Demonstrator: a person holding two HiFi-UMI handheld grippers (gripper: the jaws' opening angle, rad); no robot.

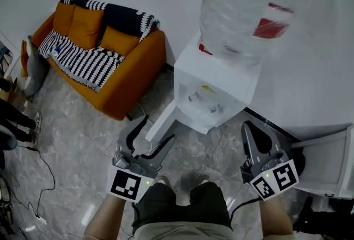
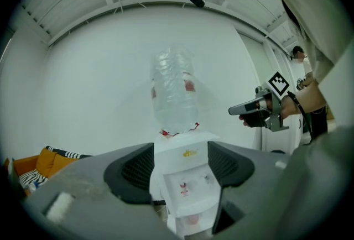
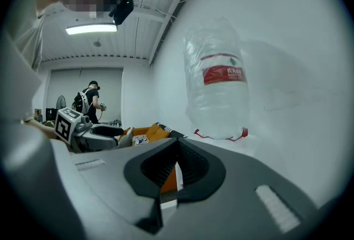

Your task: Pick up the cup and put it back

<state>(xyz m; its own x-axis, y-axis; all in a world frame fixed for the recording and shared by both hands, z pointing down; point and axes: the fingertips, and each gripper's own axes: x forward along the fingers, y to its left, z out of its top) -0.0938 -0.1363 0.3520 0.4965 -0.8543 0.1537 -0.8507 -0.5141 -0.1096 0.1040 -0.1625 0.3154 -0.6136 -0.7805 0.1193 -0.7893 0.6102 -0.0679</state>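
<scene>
a white floor-standing water dispenser [image 1: 213, 81] with a clear plastic bottle [image 1: 249, 6] upside down on top fills the upper right of the head view. An orange sofa with a striped throw [image 1: 110, 67] is at the upper left.

the cup is not plain in any view. my best guess is a small pinkish shape [image 2: 191, 221] low in the dispenser's front recess, at the bottom centre of the left gripper view. it is too blurred to tell its long axis or whether it stands upright.

the left gripper [image 1: 159, 127] sits at the lower left of the head view with its jaws wide apart and nothing held. in its own view the left gripper [image 2: 180, 164] frames the dispenser [image 2: 185, 178] squarely in the gap, under the bottle [image 2: 174, 92]. so the recess lies straight ahead along its jaws and a little below.

the right gripper [image 1: 250, 128], at the lower right, has its jaws drawn together at the tips, and it is empty. the right gripper [image 3: 177, 147] looks past the bottle [image 3: 218, 81] from the side, not into the recess.

the dispenser's front turns toward the lower left of the head view. i judge the left gripper the nearer and better lined up: the reach would go forward and down into the recess.
</scene>
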